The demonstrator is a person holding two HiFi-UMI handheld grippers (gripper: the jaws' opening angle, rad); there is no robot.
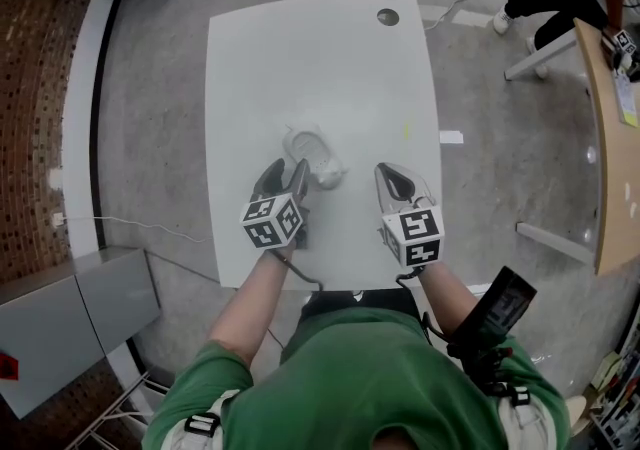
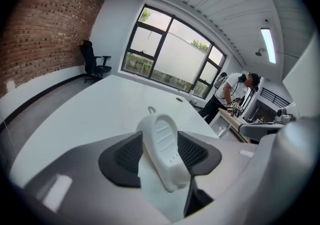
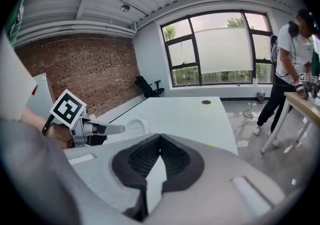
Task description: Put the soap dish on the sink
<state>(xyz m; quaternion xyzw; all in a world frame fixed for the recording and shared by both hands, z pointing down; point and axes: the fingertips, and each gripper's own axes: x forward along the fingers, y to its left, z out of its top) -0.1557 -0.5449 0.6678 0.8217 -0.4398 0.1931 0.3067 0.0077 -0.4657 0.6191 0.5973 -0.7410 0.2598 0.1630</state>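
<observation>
Soap dish (image 1: 316,155) is near the middle of the white table (image 1: 320,48), with its near end sitting in the left gripper (image 1: 285,177). From the left gripper view the two dark pads (image 2: 127,156) are clamped on the dish's long sides, one on each, and the ribbed top faces up with the small hanging loop pointing away from the person. Grabbing it across the narrow width makes sense to me: the sides are the only flat-ish bits the jaws can span, and holding it by one end leaves the rest sticking out front, so it can be set down somewhere without the gripper getting in the way.

It looks tilted nose-up in that view, so I'd guess it's coming off the table, but honestly I can't tell from the head view whether the far end is clear of the surface or resting on it.

The right gripper (image 1: 400,181) is parked beside it over the table, jaws closed together on nothing. Looks like it's just keeping out of the way, since a small light dish is a one-hand job.

One catch: no sink shows in any view, just the table, the concrete floor and someone at another desk (image 1: 612,128). So the carry is all ahead.
</observation>
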